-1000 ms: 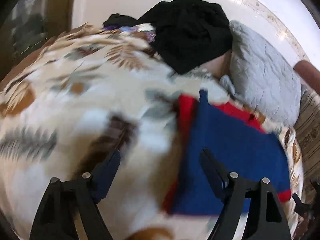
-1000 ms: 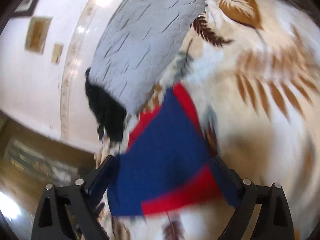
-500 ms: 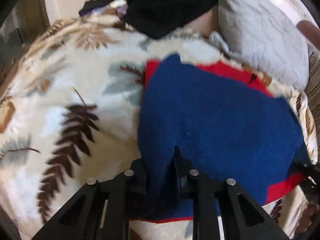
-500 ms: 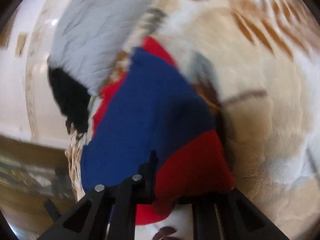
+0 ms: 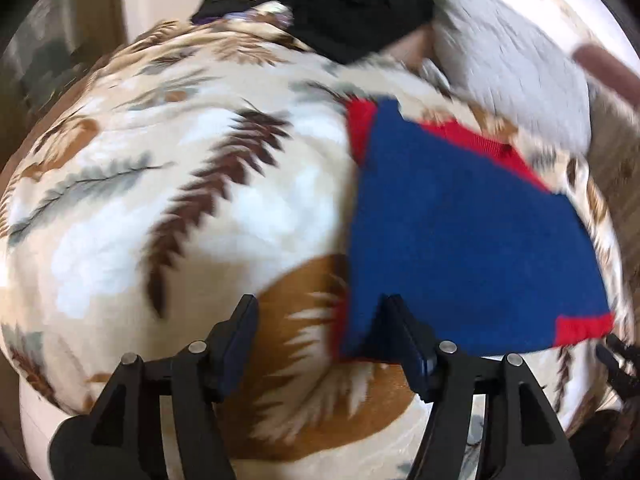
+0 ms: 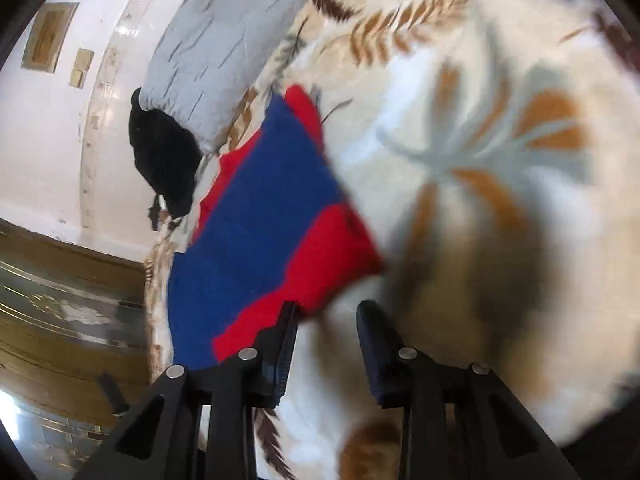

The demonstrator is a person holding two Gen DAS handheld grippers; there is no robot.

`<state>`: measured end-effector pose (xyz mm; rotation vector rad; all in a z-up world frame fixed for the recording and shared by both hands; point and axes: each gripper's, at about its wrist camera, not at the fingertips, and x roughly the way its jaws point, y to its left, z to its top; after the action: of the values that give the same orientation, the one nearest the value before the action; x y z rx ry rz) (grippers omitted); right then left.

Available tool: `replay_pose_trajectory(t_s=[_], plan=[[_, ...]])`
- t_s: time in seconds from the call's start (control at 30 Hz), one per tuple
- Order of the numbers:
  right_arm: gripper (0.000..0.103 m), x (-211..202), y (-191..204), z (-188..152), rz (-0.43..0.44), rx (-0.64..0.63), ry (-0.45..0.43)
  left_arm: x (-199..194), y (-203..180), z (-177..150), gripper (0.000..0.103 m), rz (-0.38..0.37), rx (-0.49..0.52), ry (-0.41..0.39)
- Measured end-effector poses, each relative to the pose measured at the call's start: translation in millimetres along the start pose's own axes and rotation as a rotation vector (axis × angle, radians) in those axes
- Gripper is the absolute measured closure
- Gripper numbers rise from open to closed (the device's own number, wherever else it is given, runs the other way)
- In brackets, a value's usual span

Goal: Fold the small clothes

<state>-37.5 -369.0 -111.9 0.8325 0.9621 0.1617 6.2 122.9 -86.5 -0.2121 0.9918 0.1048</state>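
Note:
A small blue knitted garment (image 5: 460,232) with red trim lies folded flat on the leaf-print blanket (image 5: 200,200). My left gripper (image 5: 320,320) sits at its near left corner. Its jaws are opening, the right finger (image 5: 400,328) lies over the blue edge, and no pad presses on the cloth. In the right wrist view the same garment (image 6: 256,220) shows a broad red band toward me. My right gripper (image 6: 328,320) is at that red corner, its jaws opening with only the corner's tip between them, unpressed.
A grey quilted pillow (image 5: 512,80) lies beyond the garment, with a heap of black cloth (image 5: 352,4) beside it against the white wall. The pillow (image 6: 224,48) and black heap (image 6: 164,160) also appear in the right wrist view, with wooden furniture (image 6: 60,300) to the left.
Half a second ago both grippers were shut on the garment's near edge. Both have since let go, spread their jaws and drawn back, and the garment lies flat on the blanket.

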Motion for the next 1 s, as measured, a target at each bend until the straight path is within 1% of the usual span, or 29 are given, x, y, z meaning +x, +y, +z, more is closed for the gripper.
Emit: replay_pose_trajectory(t_s=[0.03,0.07,0.1,0.13,0.17,0.2,0.23,0.3,0.37,0.4,0.47,0.5,0.53,0.57,0.6,0.63,0.67,0.7,0.73,0.77,0.8,0.83,0.87,0.9,0.97,1.0], plan=[[0.064,-8.2,5.8,5.9,0.002,-0.02,-0.023,-5.1,2.3,5.1,0.037,0.01,0.003,-0.021],[0.064,-13.3,14.1,13.1,0.015,-0.045,-0.037,-13.1,1.8,15.0,0.037,0.01,0.01,-0.059],[0.064,-15.7,27.1,23.0,0.032,-0.086,-0.043,-15.1,-0.7,22.7,0.037,-0.004,0.017,-0.075],[0.06,-15.2,39.4,32.0,0.038,-0.124,-0.049,-15.8,-5.4,31.4,0.037,-0.02,0.03,-0.088],[0.051,-11.2,53.3,41.9,0.04,-0.162,-0.06,-14.6,-10.2,37.7,0.037,-0.029,0.044,-0.099],[0.029,-7.0,62.0,48.9,0.04,-0.187,-0.074,-12.2,-16.1,43.7,0.037,-0.034,0.061,-0.107],[0.024,-0.2,70.2,58.2,0.034,-0.215,-0.089,-7.0,-22.7,52.3,0.037,-0.032,0.077,-0.11],[0.024,23.9,84.9,81.5,-0.012,-0.233,-0.082,6.6,-35.9,70.6,0.037,-0.036,0.091,-0.119],[0.024,49.3,92.4,100.5,-0.024,-0.231,-0.048,16.0,-49.9,81.2,0.037,-0.086,0.117,-0.117],[0.024,59.9,93.8,108.1,-0.031,-0.231,-0.03,18.6,-56.9,84.5,0.037,-0.091,0.134,-0.128],[0.025,83.5,100.7,123.4,-0.051,-0.26,0.001,26.4,-70.3,89.4,0.036,-0.076,0.178,-0.15],[0.025,90.3,107.2,126.5,-0.035,-0.264,0.008,31.6,-74.6,91.9,0.036,-0.071,0.195,-0.15],[0.025,98.3,113.1,129.1,0.044,-0.276,0.049,35.6,-78.5,94.1,0.036,-0.071,0.202,-0.147],[0.026,109.5,117.9,130.1,0.146,-0.279,0.125,42.0,-80.7,96.7,0.036,-0.079,0.208,-0.142],[0.025,123.1,121.0,130.8,0.206,-0.279,0.199,49.2,-82.1,99.4,0.036,-0.09,0.209,-0.139],[0.026,133.4,122.3,131.5,0.2,-0.294,0.225,57.8,-82.6,102.0,0.035,-0.092,0.21,-0.134],[0.025,142.1,118.4,135.9,0.113,-0.312,0.191,65.9,-83.7,103.5,0.035,-0.084,0.211,-0.123],[0.025,149.9,110.9,142.4,0.064,-0.302,0.176,82.0,-83.4,107.0,0.035,-0.055,0.21,-0.095],[0.031,157.4,93.7,155.0,0.064,-0.236,0.157,99.3,-79.9,109.8,0.035,0.016,0.197,-0.058],[0.035,155.1,71.5,169.9,0.099,-0.103,0.104,112.0,-74.7,111.6,0.032,0.067,0.17,-0.024],[0.038,149.5,62.2,176.2,0.095,-0.041,0.065,119.0,-62.8,112.9,0.029,0.017,0.106,-0.003],[0.036,139.1,58.0,180.0,0.078,-0.02,0.011,118.8,-55.4,113.6,0.028,-0.014,0.063,-0.004],[0.036,132.9,59.4,180.6,0.059,-0.039,-0.009,116.0,-49.2,114.6,0.028,-0.029,0.032,-0.004],[0.031,126.3,62.2,178.6,0.048,-0.062,-0.008,112.8,-49.2,114.5,0.028,-0.022,0.041,-0.01],[0.031,111.8,64.3,168.6,0.06,-0.08,-0.009,101.5,-53.8,111.4,0.028,0.021,0.086,-0.041],[0.031,97.5,65.9,158.7,0.051,-0.092,-0.03,94.3,-54.9,108.9,0.029,0.036,0.097,-0.056]])
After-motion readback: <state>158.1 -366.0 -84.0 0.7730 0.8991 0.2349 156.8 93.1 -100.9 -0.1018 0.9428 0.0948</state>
